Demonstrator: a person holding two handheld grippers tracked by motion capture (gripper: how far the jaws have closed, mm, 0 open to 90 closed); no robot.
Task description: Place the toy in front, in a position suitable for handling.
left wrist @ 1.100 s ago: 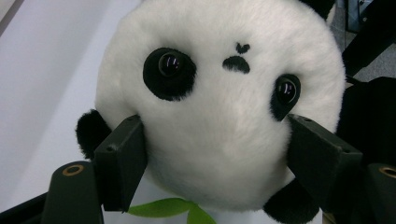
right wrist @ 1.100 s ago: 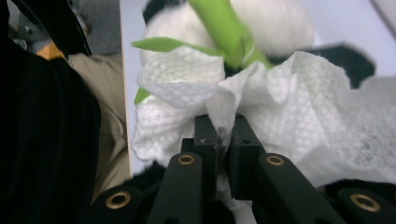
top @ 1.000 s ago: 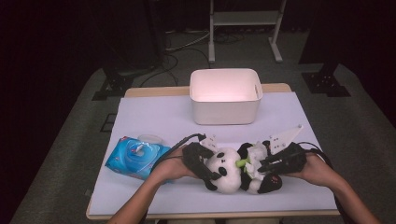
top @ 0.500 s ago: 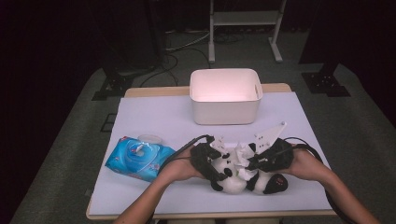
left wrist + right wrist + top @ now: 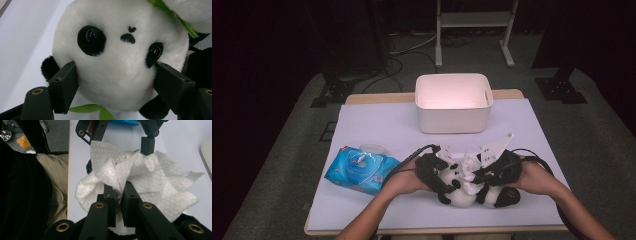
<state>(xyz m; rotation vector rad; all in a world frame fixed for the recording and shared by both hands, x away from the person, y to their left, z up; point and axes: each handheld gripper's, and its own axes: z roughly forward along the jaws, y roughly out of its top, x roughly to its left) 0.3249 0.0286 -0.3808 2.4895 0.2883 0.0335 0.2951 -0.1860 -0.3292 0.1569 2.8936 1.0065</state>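
My left tongs (image 5: 115, 82) clamp the panda (image 5: 120, 55) head, eyes clear up close; right tongs (image 5: 119, 195) pinch a wipe (image 5: 140, 182). From above, both sit lower center on the counter (image 5: 377, 125).

No text, label, brand or number can be read anywhere. The blue wipes pack (image 5: 362, 170) near the table's left edge bears print too small and blurred to make out.

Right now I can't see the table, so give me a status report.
Left gripper clamped on panda plush head. Right gripper shut on white wipe, at the panda. Nothing in the way.
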